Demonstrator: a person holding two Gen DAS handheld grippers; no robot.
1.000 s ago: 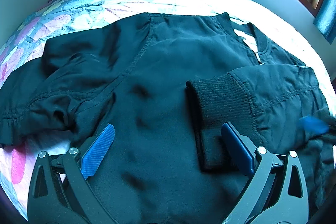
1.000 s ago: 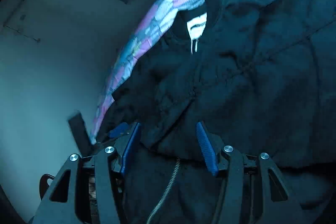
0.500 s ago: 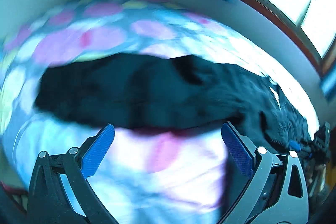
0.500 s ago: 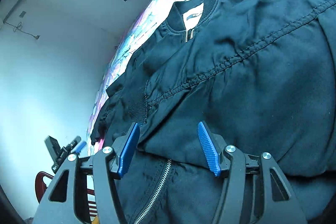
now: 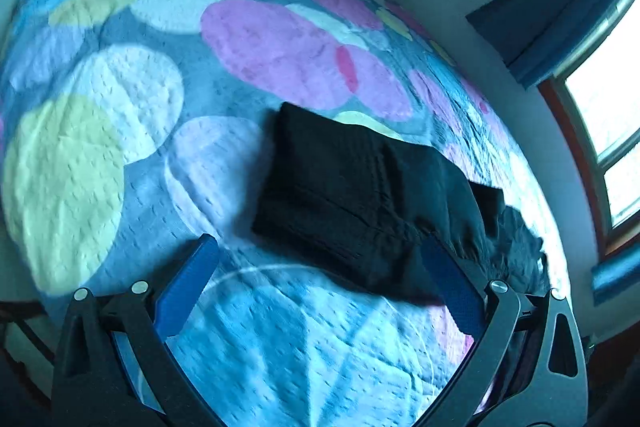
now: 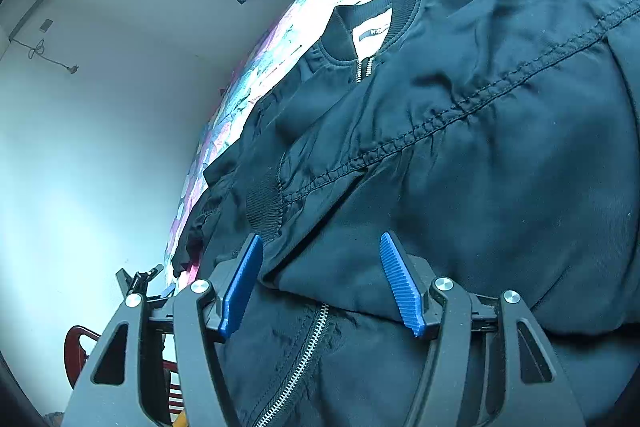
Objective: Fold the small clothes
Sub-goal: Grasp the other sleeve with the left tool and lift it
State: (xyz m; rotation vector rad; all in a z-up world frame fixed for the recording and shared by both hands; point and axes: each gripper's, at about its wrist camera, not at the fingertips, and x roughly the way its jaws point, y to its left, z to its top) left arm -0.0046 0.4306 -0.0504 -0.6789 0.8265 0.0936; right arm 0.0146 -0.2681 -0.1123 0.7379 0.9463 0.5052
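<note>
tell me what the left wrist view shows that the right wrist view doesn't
Only the left wrist view: the ribbed sleeve cuff lying flat on the wide spotted bedspread, the window, and the open, empty left gripper.
Only the right wrist view: the jacket's collar, zipper, and the right gripper, jaws opening around a fabric fold.
Both: the black jacket on the bed.

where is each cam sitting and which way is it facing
Left wrist: rides the left gripper, angled down at the patterned bedspread and the jacket's cuffed sleeve; both blue fingers spread, nothing between them.
Right wrist: rides the right gripper, low over the black jacket, looking toward its collar; jaws opening, a fabric fold between them.
Shared: the jacket and the bedspread.
</note>
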